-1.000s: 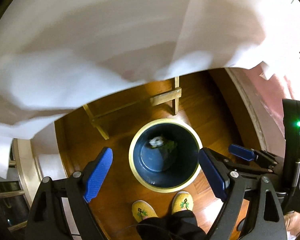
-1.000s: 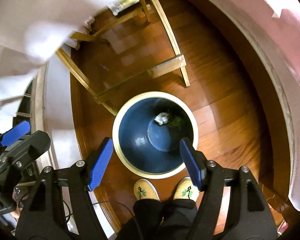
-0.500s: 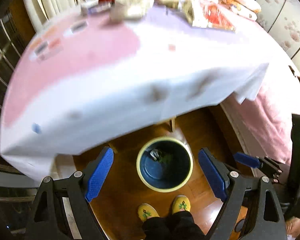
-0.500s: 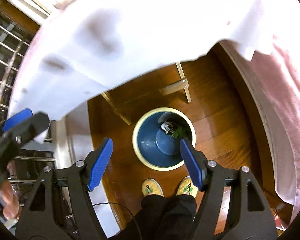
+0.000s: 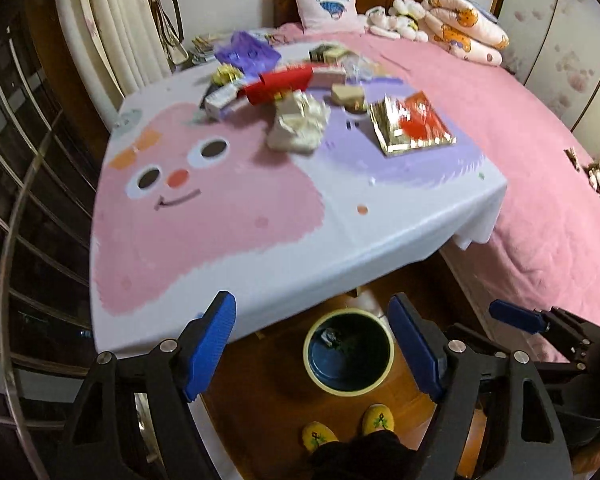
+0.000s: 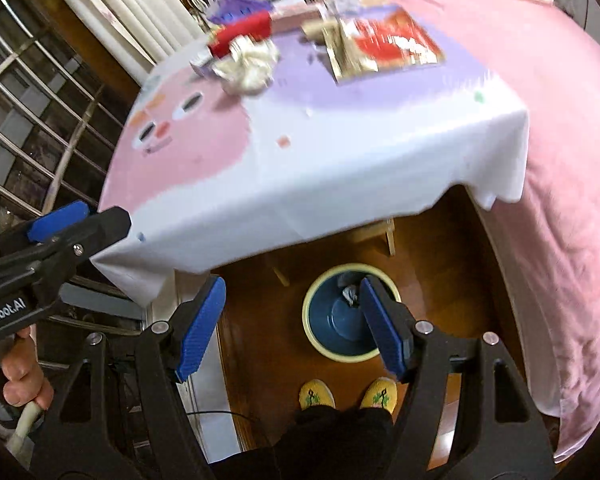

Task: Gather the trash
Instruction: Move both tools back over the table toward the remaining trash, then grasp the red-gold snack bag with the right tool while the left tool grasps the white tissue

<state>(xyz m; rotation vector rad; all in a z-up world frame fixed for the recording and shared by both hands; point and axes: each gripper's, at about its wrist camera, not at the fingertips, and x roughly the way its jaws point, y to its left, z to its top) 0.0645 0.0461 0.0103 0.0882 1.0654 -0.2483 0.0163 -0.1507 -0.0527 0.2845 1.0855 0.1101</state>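
Left gripper (image 5: 310, 344) has its jaws apart with nothing between them; they have just been closing a little. Right gripper (image 6: 290, 328) gapes wide, also empty. Both point steeply down at the floor. Blue bin (image 5: 348, 350) with cream rim stands on the wood floor below and between the left pads, a few scraps in its bottom; in the right view the bin (image 6: 340, 320) sits partly behind the right-hand pad. Trash pile (image 5: 300, 120) lies ahead and above the tools, on the far part of the table (image 5: 220, 220) with the cartoon-face cloth: crumpled paper, red wrapper, gold packet. 2 yellow slippers (image 6: 316, 394) just below the bin.
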